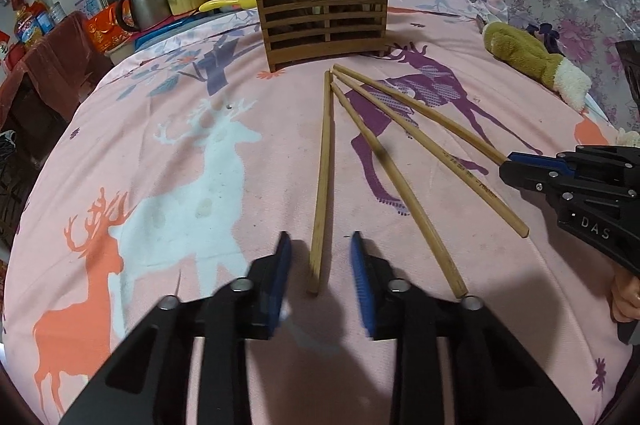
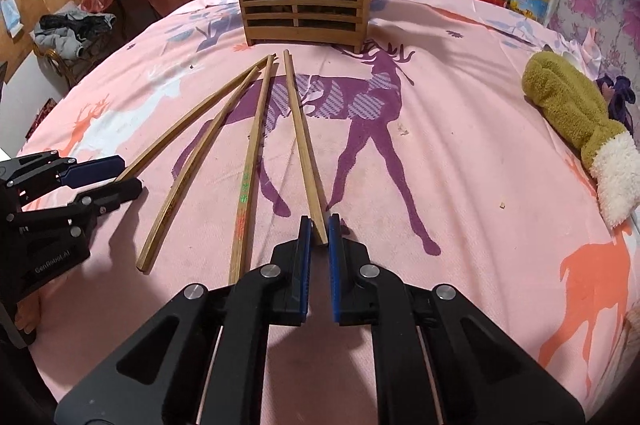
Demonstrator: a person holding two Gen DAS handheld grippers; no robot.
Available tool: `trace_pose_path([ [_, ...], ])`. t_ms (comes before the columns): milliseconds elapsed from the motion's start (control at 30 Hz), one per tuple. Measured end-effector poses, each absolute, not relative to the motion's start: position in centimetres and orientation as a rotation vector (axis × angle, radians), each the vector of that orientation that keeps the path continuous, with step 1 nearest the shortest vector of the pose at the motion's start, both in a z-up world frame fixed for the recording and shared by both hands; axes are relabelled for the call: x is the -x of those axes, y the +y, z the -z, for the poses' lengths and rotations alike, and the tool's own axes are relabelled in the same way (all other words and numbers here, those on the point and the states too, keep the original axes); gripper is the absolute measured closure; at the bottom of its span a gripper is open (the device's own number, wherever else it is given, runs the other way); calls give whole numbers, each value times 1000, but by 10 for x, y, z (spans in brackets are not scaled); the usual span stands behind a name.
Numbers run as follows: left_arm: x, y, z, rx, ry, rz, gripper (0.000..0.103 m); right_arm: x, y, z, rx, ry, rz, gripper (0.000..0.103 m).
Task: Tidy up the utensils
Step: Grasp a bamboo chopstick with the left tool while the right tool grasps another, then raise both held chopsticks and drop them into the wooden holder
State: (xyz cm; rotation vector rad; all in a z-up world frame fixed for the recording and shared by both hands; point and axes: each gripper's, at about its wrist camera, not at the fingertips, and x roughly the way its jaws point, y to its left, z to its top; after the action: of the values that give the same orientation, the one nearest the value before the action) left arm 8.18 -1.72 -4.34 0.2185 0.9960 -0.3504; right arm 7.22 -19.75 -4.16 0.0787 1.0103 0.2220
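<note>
Left claw [image 1: 320,237] stands open, angled downward; right claw [image 2: 320,219] pinches one chopstick [image 2: 300,129].

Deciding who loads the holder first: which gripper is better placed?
Right, probably: the right gripper is shut on the rightmost chopstick, while the left gripper only straddles the leftmost chopstick without gripping.

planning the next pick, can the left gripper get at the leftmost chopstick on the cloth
Probably yes: the near end of the leftmost chopstick lies between the open jaws of the left gripper. Nothing rests on it, and the next chopstick lies apart at that end.
</note>
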Motion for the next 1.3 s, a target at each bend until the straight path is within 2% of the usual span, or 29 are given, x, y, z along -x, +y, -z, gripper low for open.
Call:
trace_pose_path([
  [33,-82,-17,43,-218,994,348,87,-72,-197,42,-80,1010,-222,93],
  [67,-83,-16,43,-212,993,345,96,-73,-198,42,-84,1010,-222,93],
  [667,-79,22,1,3,820,348,97,-61,-219,11,-182,849,-207,97],
  [733,-81,24,2,37,846,372,87,-61,-220,9,-185,843,-205,97],
  [767,-82,23,4,44,863,382,66,-61,-219,10,-186,846,-204,97],
  [800,-81,21,6,33,864,377,53,-62,-220,10,-187,850,-204,97],
  [933,-82,-1,30,-143,945,340,53,-62,-219,10,-186,849,-203,97],
  [967,-84,-6,39,-174,989,331,62,-63,-220,10,-187,849,-203,97],
  [1067,-84,-6,43,-182,1008,339,79,-63,-220,11,-190,853,-201,97],
  [1100,-84,-4,42,-174,1003,334,96,-62,-221,11,-192,852,-200,97],
  [1300,-75,7,19,-100,892,334,97,-60,-221,9,-198,840,-200,97],
])
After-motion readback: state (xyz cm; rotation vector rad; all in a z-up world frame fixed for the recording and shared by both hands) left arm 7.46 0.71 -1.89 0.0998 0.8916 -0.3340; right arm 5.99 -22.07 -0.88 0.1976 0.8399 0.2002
